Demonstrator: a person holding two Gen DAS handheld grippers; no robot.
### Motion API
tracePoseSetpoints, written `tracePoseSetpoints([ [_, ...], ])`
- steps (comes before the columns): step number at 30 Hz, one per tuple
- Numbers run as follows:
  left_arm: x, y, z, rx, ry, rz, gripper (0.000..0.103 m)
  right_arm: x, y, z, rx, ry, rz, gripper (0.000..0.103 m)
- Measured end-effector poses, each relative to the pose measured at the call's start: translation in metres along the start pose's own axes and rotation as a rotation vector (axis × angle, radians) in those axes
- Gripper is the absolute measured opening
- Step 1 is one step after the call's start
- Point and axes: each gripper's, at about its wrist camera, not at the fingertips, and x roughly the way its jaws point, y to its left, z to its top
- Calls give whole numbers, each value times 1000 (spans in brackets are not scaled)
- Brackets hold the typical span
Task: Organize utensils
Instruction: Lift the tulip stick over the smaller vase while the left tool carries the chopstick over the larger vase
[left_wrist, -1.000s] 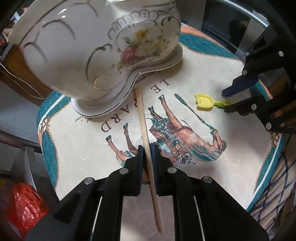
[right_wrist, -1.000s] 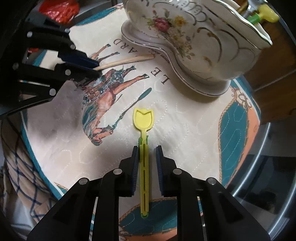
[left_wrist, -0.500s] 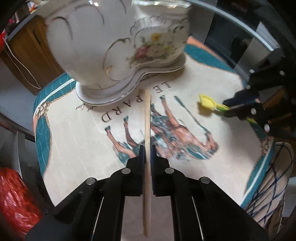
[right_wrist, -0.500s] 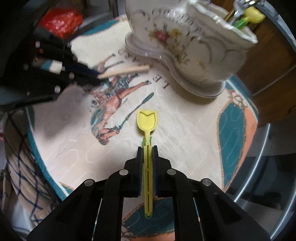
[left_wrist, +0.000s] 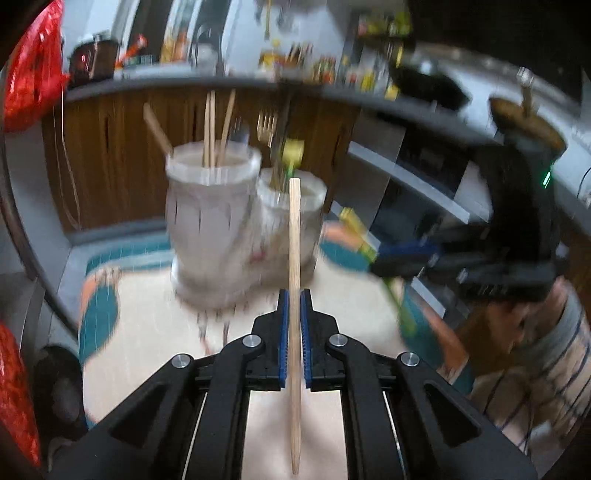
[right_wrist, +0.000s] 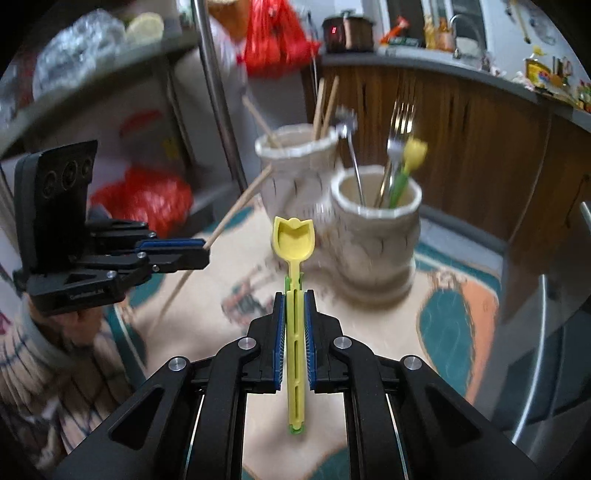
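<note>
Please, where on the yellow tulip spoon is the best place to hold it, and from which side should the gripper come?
Grip the yellow tulip spoon on its long flat handle, coming from the handle end along its length, pads on the two narrow edges, as the right gripper does now. The wide scoop stays free ahead.

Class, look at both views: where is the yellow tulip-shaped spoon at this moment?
The yellow tulip spoon is clamped in the right gripper, lifted above the mat, its bowl pointing toward the ceramic holder.

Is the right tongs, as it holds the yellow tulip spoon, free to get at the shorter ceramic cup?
Probably yes: the right tongs faces the shorter cream ceramic cup, whose mouth is open beside the fork and yellow tulip spoon already inside.
</note>
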Motion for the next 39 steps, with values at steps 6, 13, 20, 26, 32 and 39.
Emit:
tracePoseSetpoints([
  [6, -5, 3, 35, -16, -169, 35, 6, -8, 1, 23, 30, -156, 18, 11],
  [13, -6, 24, 58, -83, -301, 64, 6, -9, 1, 50, 18, -263, 24, 11],
  [20, -9, 28, 81, -33, -421, 97, 6, -11, -18, 64, 70, -386, 11, 11],
  [26, -4, 30, 104, -46, -510, 83, 6, -7, -32, 79, 104, -443, -2, 11],
  [32, -1, 29, 118, -54, -602, 106, 6, -5, -35, 87, 101, -490, -64, 11],
  [39, 26, 22, 114, 5, -635, 243, 6, 10, -37, 89, 87, -500, -102, 11],
])
